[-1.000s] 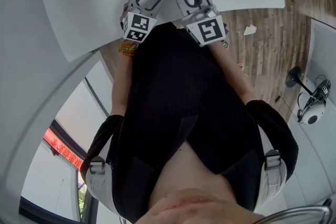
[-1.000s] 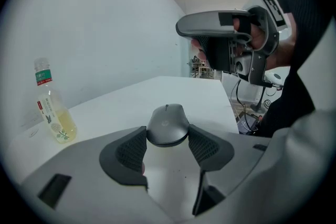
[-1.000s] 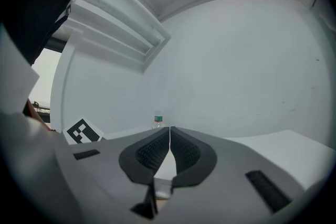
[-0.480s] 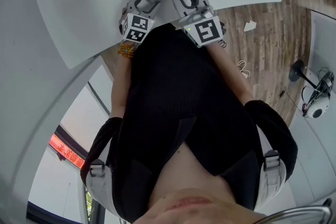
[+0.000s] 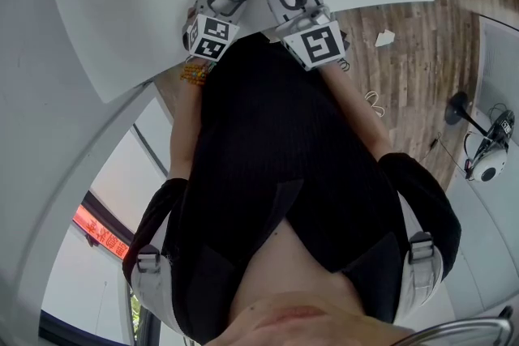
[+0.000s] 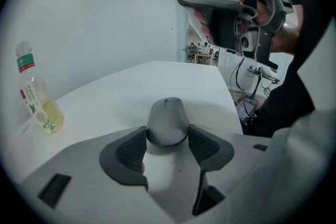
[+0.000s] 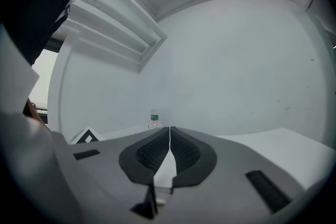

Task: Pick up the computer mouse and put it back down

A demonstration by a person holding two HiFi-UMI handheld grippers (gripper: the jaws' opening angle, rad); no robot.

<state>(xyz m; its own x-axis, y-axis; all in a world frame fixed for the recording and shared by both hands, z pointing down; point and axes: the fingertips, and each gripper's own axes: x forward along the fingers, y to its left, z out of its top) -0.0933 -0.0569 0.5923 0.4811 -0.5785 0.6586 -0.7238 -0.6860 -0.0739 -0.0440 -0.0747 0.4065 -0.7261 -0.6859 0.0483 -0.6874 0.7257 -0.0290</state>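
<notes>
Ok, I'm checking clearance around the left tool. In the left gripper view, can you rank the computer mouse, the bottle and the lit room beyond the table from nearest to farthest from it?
1. computer mouse: straight ahead, between the jaws.
2. bottle: off to the left, standing on the table.
3. lit room: far beyond the table's end, right of centre.

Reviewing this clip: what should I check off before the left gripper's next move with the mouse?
1. Computer mouse between the left gripper's jaws: ok, both pads on its rear sides.
2. Grip depth: probably not ok, only the rear end is held.
3. Mouse off the table: cannot tell.
4. Right gripper empty, jaws together: ok.
5. Bottle apart from the mouse: ok.
</notes>
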